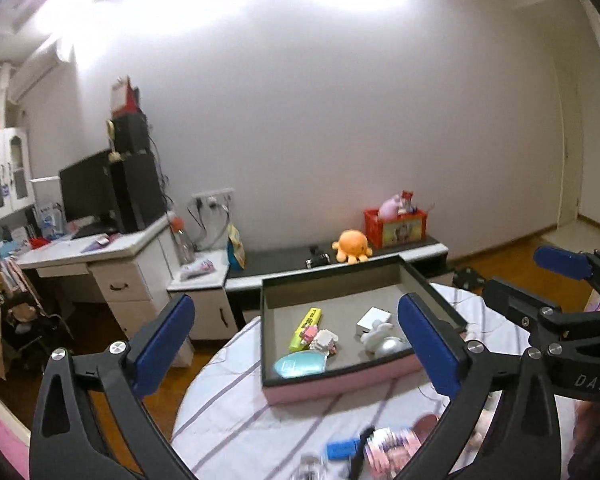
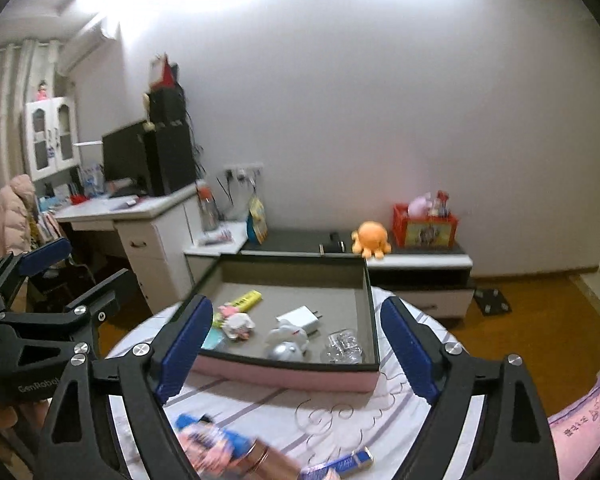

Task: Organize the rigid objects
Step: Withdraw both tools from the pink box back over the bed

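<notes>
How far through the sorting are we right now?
Partly done. The pink box already holds the yellow highlighter, white charger, a rabbit figure and more. Both the left claw and right claw are open and empty. The blue item and other pieces still lie loose on the table.

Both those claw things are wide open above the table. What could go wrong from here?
1. The loose items near the table's edge look blurred and crowded, so a grab might knock one off.
2. The pink box is already cluttered; a dropped piece could hit the clear glass piece.
</notes>
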The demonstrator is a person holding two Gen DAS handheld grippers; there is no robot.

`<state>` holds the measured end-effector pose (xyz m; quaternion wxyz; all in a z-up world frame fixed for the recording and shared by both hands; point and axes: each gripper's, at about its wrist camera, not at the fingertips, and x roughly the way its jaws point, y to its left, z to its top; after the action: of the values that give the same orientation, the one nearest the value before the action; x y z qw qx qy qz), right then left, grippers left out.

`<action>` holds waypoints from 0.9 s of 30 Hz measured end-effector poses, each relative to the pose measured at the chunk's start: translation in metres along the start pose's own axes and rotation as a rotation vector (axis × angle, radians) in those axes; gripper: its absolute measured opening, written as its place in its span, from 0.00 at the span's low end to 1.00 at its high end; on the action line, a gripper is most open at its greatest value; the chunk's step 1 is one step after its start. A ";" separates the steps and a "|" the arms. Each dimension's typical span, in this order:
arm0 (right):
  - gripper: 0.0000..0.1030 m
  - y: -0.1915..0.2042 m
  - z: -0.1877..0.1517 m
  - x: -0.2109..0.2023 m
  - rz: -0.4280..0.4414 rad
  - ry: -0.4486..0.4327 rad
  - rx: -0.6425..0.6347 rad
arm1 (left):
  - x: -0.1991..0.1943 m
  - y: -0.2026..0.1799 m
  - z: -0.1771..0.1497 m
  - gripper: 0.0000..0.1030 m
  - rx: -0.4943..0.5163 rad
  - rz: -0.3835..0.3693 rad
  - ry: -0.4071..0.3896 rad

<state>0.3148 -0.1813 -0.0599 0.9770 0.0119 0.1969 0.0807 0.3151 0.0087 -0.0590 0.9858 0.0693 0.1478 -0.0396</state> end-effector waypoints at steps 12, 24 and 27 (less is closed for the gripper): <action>0.85 0.035 -0.034 -0.131 -0.001 -0.216 -0.065 | -0.125 0.000 -0.036 1.00 -0.106 0.006 -0.115; 0.85 0.034 -0.059 -0.162 -0.007 -0.233 -0.046 | -0.154 -0.012 -0.047 1.00 -0.070 0.072 -0.139; 0.85 0.034 -0.061 -0.165 -0.019 -0.235 -0.050 | -0.154 -0.012 -0.048 1.00 -0.081 0.064 -0.138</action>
<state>0.1360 -0.1751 -0.0513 0.9940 -0.0048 0.0792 0.0746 0.1529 0.0131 -0.0604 0.9964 0.0314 0.0786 -0.0066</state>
